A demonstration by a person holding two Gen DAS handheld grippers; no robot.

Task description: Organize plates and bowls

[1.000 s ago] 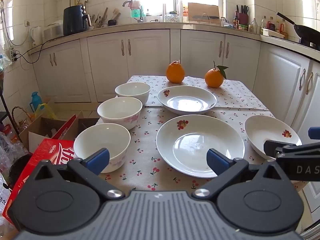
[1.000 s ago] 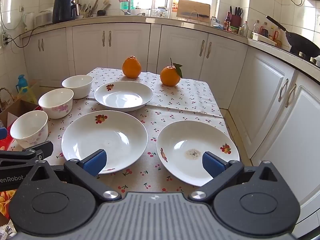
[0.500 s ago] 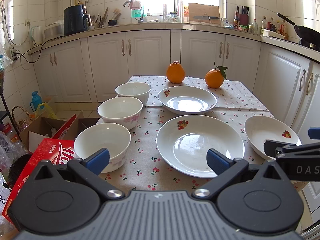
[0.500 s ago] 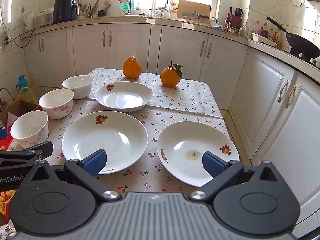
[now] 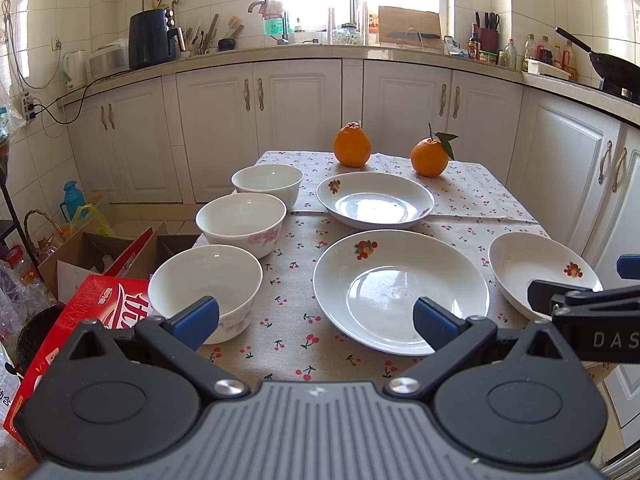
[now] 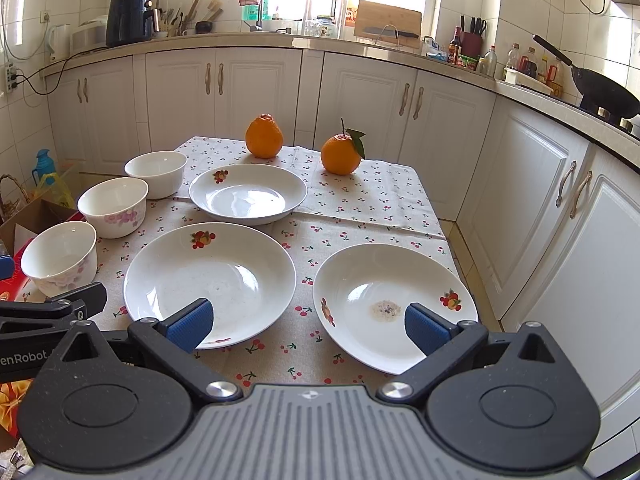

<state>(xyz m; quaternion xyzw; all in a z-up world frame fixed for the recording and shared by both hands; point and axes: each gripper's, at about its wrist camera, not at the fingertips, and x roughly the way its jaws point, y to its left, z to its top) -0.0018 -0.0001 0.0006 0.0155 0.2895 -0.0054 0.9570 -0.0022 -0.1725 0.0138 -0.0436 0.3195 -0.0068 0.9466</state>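
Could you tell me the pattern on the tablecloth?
Small red cherries on beige tablecloth, clearest in the right wrist view.

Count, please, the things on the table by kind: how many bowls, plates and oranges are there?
Bowls: 3 (near, middle, far)
Plates: 3 (large, far, right)
Oranges: 2 (one, one with a leaf)
Total: 8

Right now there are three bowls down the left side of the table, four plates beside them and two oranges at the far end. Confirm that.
Not quite: there are three plates, not four. The right wrist view shows the far plate, the middle plate and the near right plate. The three bowls and two oranges are as you say.
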